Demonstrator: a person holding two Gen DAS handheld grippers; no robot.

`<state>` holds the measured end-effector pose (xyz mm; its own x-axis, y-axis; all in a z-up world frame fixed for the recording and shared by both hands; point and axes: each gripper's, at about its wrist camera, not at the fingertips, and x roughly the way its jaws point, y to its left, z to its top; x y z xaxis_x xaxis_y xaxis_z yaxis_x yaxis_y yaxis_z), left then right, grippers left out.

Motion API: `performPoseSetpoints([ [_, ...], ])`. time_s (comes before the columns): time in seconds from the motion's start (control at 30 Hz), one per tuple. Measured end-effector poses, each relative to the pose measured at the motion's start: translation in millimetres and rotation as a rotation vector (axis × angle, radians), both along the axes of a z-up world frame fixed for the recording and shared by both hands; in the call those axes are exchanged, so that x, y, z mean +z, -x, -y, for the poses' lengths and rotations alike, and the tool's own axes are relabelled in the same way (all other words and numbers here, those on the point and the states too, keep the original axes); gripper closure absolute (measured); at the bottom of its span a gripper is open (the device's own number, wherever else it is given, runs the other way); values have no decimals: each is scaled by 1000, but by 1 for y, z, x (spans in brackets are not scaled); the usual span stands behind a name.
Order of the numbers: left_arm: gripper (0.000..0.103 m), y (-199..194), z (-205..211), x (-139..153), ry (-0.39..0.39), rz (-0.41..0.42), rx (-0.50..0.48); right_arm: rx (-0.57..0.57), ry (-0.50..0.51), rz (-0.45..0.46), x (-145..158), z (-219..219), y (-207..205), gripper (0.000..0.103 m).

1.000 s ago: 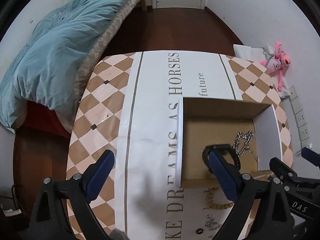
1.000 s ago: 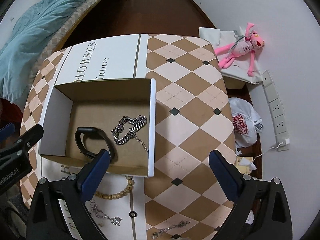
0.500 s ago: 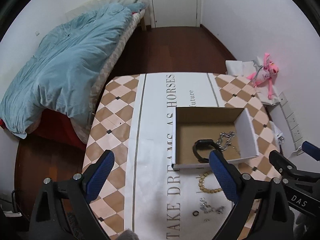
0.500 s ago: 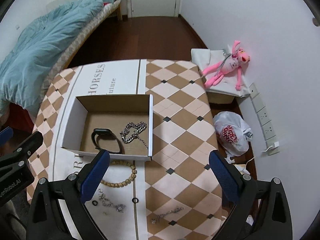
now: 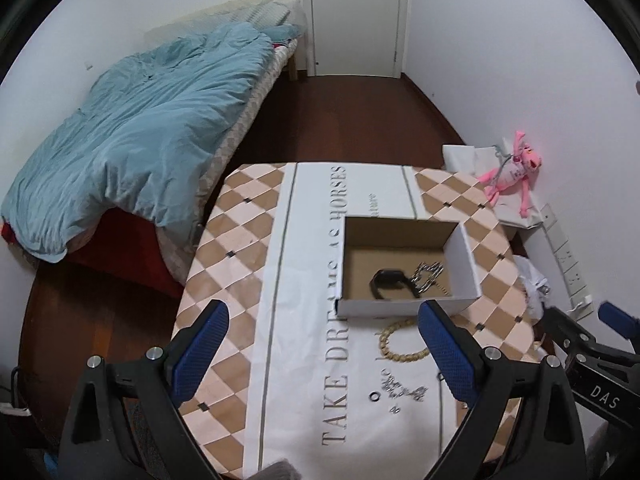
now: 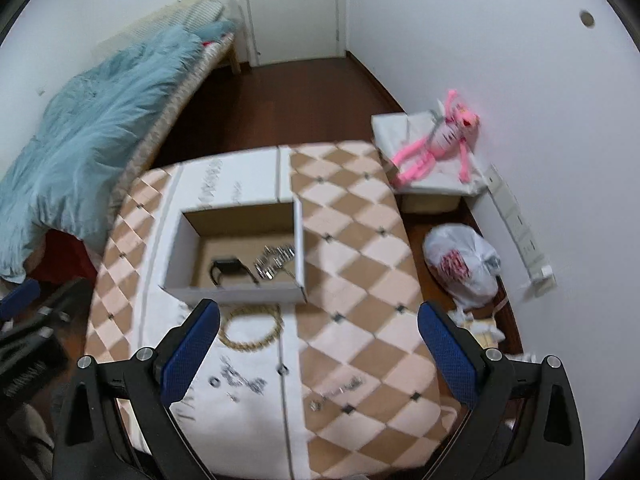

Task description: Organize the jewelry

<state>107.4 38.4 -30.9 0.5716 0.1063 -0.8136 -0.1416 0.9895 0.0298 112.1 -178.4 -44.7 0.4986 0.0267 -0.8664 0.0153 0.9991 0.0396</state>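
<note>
An open cardboard box [image 5: 466, 258] [image 6: 300, 240] stands on the table. In it lie a black band [image 5: 387, 280] [image 6: 226, 268] and a silver chain [image 5: 428, 274] [image 6: 276, 260]. In front of the box lie a beaded bracelet [image 5: 400, 346] [image 6: 250, 330], a small black ring [image 5: 375, 397] [image 6: 214, 381], a silver piece [image 5: 404, 390] [image 6: 240, 380] and, in the right wrist view, another silver piece [image 6: 340, 390]. My left gripper [image 5: 324, 356] and right gripper [image 6: 320, 356] are both open, empty, and held high above the table's near edge.
The table [image 5: 240, 240] has a checked cloth with a white printed runner. A bed with a blue duvet [image 5: 132, 128] is to the left. A pink plush toy [image 6: 436, 140], a plastic bag [image 6: 460, 268] and wall sockets are on the right. A door [image 5: 356, 16] is at the back.
Both grippers have pulled up and back from the box, so much more of the table and room shows. The jewelry has not moved.
</note>
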Motion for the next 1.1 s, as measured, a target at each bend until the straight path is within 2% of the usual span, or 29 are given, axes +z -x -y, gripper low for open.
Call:
performPoseSetpoints([
  [0.2,7,14,1,-56,-19,-89,27,-18,-69,-132,-78,18,23,3],
  [0.23,7,18,1,-67,-18,-111,30,-15,-91,-151,-93,19,27,8],
  [0.27,7,20,1,-79,-17,-137,33,-11,-110,-170,-105,20,30,20],
  [0.33,7,24,2,-104,-24,-196,38,-8,-168,-189,-125,23,36,34],
  [0.47,7,32,3,-132,-37,-251,39,-2,-193,-176,-148,25,46,34],
  [0.7,7,41,4,-157,-28,-296,41,28,-145,-160,-168,10,52,35],
  [0.8,7,44,6,-163,-41,-299,36,54,-73,-122,-169,0,53,42],
  [0.83,7,45,6,-164,-43,-298,33,64,-38,-105,-169,-4,54,51],
  [0.87,7,47,8,-166,-45,-298,29,71,-3,-90,-168,-6,55,70],
  [0.9,7,48,8,-167,-47,-297,27,72,17,-82,-168,-7,56,84],
  [0.93,7,49,10,-168,-46,-297,22,74,0,-79,-168,-6,57,92],
  [1.1,7,53,25,-169,-3,-281,-20,17,-88,-60,-163,15,59,92],
])
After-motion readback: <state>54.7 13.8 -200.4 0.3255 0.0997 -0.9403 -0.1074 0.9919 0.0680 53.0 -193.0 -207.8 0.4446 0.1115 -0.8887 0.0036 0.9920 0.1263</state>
